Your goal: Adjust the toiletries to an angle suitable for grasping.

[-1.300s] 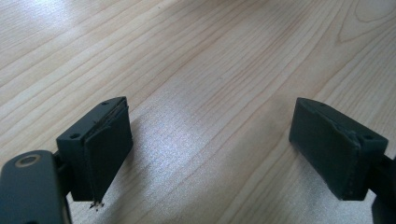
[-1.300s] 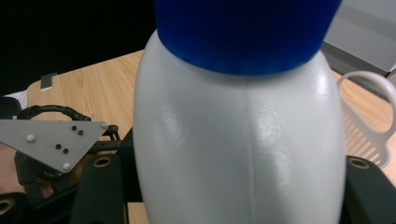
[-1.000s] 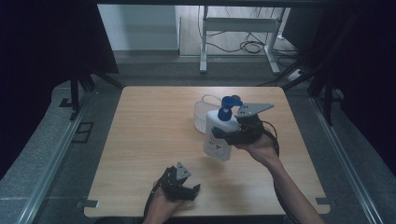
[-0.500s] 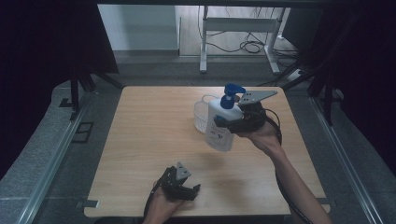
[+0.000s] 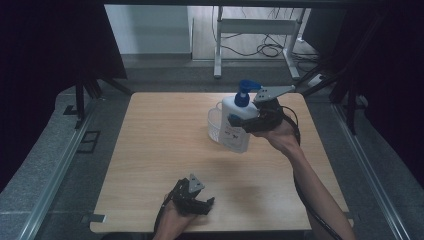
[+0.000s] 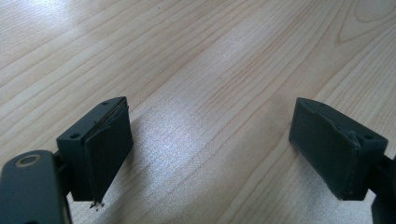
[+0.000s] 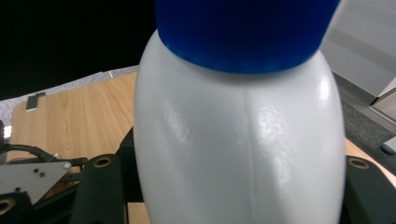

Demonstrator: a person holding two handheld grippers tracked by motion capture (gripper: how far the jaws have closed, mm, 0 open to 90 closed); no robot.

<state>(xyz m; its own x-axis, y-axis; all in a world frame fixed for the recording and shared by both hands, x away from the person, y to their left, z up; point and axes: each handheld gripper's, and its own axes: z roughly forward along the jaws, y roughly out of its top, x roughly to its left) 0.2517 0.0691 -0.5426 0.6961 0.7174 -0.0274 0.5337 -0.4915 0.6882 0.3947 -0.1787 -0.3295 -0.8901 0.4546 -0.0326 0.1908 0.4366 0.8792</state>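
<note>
A white pump bottle (image 5: 234, 126) with a blue pump head (image 5: 244, 92) hangs upright above the far right part of the wooden table (image 5: 150, 150). My right gripper (image 5: 246, 123) is shut on its body from the right side. In the right gripper view the white bottle (image 7: 238, 140) and its blue collar (image 7: 247, 32) sit close between the black jaws. My left gripper (image 5: 201, 204) rests low by the table's front edge. Its jaws stand open over bare wood, and its pads (image 6: 108, 149) hold nothing.
A clear plastic container (image 5: 215, 125) stands on the table just left of and behind the bottle. Dark curtains flank the table, metal rails run along both sides, and a white frame with cables stands on the floor beyond the far edge.
The right gripper has lifted the bottle and carried it toward the far edge, turning it more upright. The left gripper has stayed put.
</note>
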